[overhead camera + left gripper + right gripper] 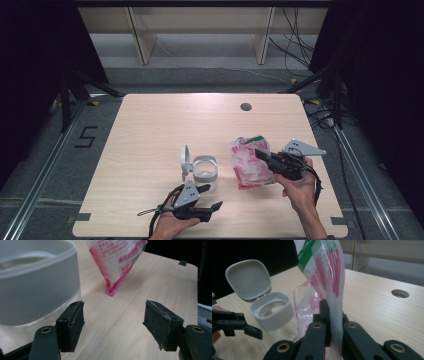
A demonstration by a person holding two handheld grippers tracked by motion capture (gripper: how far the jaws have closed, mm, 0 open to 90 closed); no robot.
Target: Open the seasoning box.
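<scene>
While the right gripper [329, 322] pinched the pink-and-white plastic pouch [248, 162] upright, its bottom corner touched the table. Left gripper [113, 320] sat wide open, holding nothing, clear jar with grey flip lid [204, 170] just beside it.

On the surface [150, 130], the open-lidded jar [205, 172] stands left of the pouch [248, 162], near the front edge.

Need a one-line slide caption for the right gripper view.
Right gripper pinches a red-and-white bag upright beside the open-lidded jar.
</scene>
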